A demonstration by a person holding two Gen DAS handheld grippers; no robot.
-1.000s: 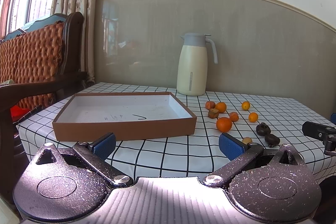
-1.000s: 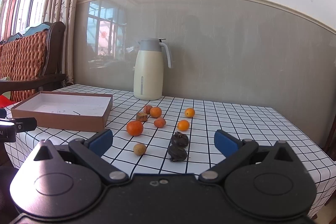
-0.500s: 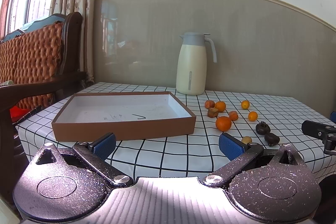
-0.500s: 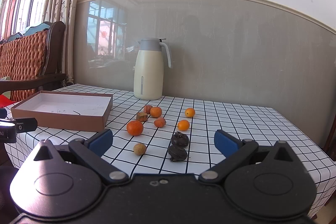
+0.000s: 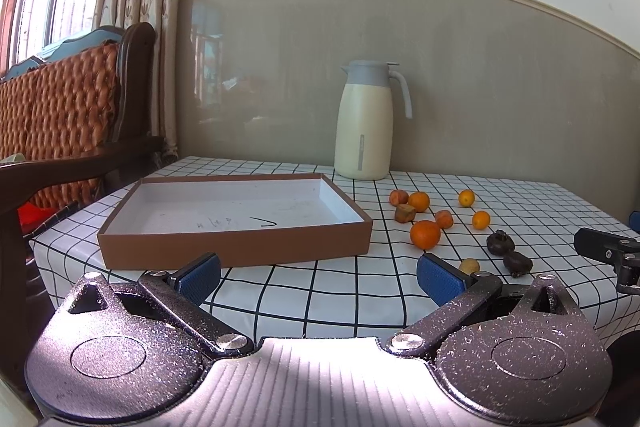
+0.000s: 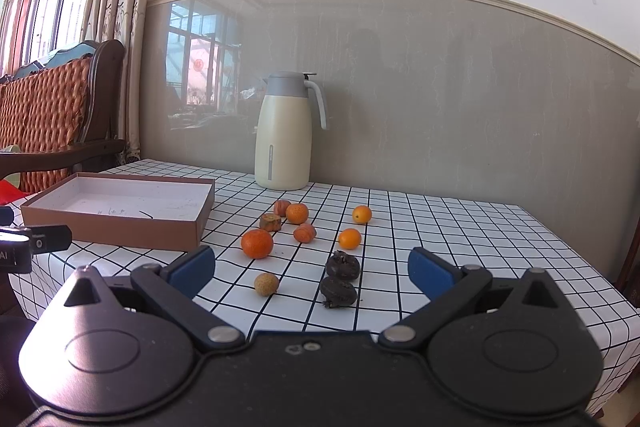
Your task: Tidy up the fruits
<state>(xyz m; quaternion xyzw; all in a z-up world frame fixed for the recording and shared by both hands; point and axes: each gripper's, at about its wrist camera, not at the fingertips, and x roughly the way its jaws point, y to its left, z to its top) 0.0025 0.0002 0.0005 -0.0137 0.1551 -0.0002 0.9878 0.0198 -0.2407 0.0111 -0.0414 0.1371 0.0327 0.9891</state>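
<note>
On the checked tablecloth [image 6: 460, 227] the fruit lies scattered to the right of a shallow brown cardboard tray [image 5: 236, 249], none of it inside. Faint pen scribbles mark the tray's white floor [image 5: 240, 211], but they cannot be read. From the right wrist view, nearest are two dark wrinkled fruits [image 6: 340, 279], touching or almost so, and a small pale yellowish fruit [image 6: 266, 283] to their left; what kinds they are is hard to tell. Farther back sit a large orange [image 6: 257, 243], three smaller orange fruits [image 6: 349, 238], and a few brownish pieces [image 6: 271, 222] too small to identify. In the left wrist view the pale fruit [image 5: 469, 265] is partly hidden behind the right blue pad. A cream jug with a grey lid [image 6: 285, 131] stands at the far edge by the wall; a narrow grey strip runs down its front, with no readable label.

Left gripper [image 5: 318, 277] has its jaws spread wide, nothing between them, hovering near the tray's near wall. Right gripper [image 6: 310, 273] is likewise wide apart and holds nothing, with the dark fruits and pale fruit seen between its pads. Part of the left tool [image 6: 28, 247] shows at the left edge of the right view, cut off; white letters "AI" show on it
</note>
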